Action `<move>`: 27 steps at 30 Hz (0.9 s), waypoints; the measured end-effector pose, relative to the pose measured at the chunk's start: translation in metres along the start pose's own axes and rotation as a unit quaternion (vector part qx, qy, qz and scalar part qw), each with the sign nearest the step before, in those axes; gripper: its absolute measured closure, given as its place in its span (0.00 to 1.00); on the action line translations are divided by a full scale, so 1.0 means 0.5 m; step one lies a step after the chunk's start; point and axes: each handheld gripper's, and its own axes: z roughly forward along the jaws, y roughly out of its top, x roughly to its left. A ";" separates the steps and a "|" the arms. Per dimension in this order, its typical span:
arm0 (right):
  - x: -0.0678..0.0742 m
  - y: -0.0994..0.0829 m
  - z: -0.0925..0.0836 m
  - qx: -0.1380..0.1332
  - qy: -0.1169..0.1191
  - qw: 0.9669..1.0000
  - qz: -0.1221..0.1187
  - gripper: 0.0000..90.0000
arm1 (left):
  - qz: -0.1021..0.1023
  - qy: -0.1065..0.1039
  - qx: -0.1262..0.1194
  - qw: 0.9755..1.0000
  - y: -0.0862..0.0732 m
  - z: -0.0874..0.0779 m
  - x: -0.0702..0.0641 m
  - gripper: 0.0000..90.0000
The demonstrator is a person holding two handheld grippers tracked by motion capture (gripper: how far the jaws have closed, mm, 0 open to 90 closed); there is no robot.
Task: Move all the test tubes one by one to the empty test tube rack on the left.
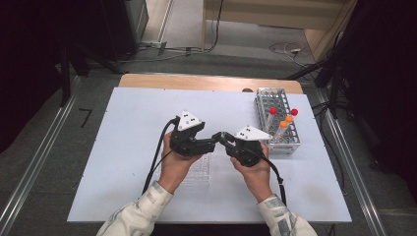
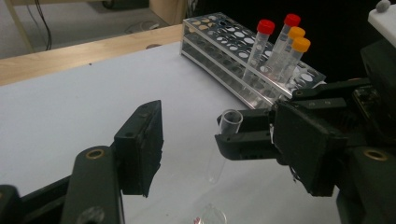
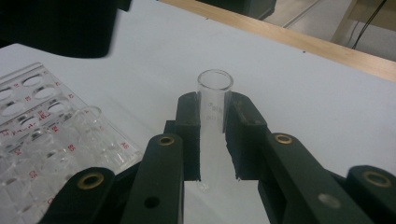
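High view: working left to right. The clear plastic tube rack with red lettering (image 1: pixel 200 169) lies flat on the pale grey table sheet (image 1: pixel 123 147), largely under the person's left hand (image 1: pixel 173 164); placed there, it is within easy reach of both grippers for loading.

Left gripper (image 1: pixel 212 142): points right, toward its partner. In the left gripper view its two black jaws stand partly apart with nothing between the pads. Judgement: it is set to receive or steady the tube from the side.

Centre: the open-topped clear glass test tube (image 3: pixel 214 100) is clamped upright in the right gripper (image 3: pixel 211 140), jaws narrow and pressing on its wall below the rim. The left gripper view shows the same tube (image 2: pixel 230 120) with its mouth up and uncapped, held above the table. Gripping below the rim leaves the mouth free.

Right gripper in high view (image 1: pixel 225 138): points left, tips near the left gripper's tips, apart.

Far right: the white perforated metal rack (image 1: pixel 268 96) stands near the table edge, holding four capped tubes, two red-capped (image 1: pixel 273 111) and two orange-capped (image 1: pixel 283 124), leaning.
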 end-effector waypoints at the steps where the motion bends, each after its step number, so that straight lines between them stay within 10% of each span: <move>1: 0.001 0.001 0.001 -0.001 0.001 1.000 -0.001 0.82 | 0.000 0.000 0.003 1.000 0.002 0.004 0.000 0.42; 27: 0.017 0.010 0.002 -0.010 0.003 1.000 -0.012 0.82 | 0.016 -0.015 0.031 0.999 0.001 0.049 -0.003 0.76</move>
